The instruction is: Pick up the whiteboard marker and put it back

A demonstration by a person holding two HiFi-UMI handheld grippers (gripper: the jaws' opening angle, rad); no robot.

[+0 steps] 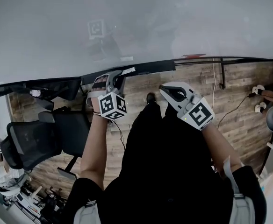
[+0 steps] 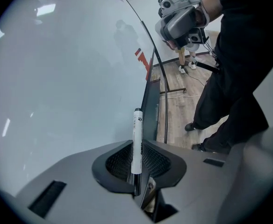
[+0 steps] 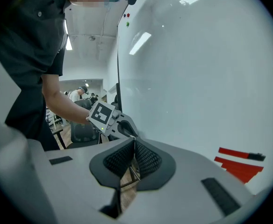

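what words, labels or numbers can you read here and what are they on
No text reads clearly.
Dark print on the whiteboard marker: too small to read.
Two marker cubes: square patterns, no letters.
Red stripes on the whiteboard: no words.

Head looks down; gripper views share whiteboard [image 2: 57,78]

I see the left gripper [image 1: 114,77] left of the right gripper [image 1: 166,89], both before the whiteboard [image 1: 174,22]. The whiteboard marker [image 2: 137,139] stands between the left one's jaws, and an office chair [image 1: 33,141] is farther left.
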